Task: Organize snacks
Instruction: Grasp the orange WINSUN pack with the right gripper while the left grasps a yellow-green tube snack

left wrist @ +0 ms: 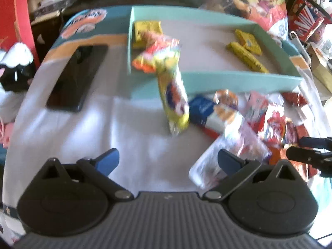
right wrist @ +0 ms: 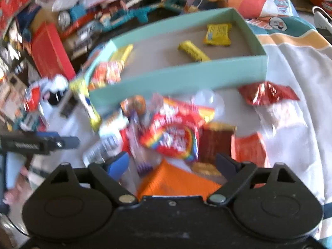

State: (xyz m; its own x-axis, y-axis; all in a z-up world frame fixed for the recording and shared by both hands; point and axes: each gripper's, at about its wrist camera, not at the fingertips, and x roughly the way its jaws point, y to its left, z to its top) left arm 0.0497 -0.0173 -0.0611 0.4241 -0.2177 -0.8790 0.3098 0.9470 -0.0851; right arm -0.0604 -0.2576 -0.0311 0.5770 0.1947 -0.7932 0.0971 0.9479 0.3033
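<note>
1. The box [left wrist: 238,81] looks like matt teal card with a plain brown floor.
2. The snack packets [right wrist: 176,137] are glossy, crinkled foil and film.
3. The red wrapper [right wrist: 269,95] shines like metallic foil.
4. The cloth [left wrist: 83,128] is soft printed fabric.
5. The phone [left wrist: 76,78] is smooth, glossy black.
6. The left gripper [left wrist: 168,159] is matt black plastic.

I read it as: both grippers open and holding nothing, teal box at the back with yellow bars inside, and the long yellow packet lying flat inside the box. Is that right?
Not quite. The long yellow packet is not flat inside the teal box; the left wrist view shows it draped over the box's front wall, its lower end outside on the cloth. The rest stands: left gripper and right gripper are open and hold nothing, yellow bars inside.
</note>
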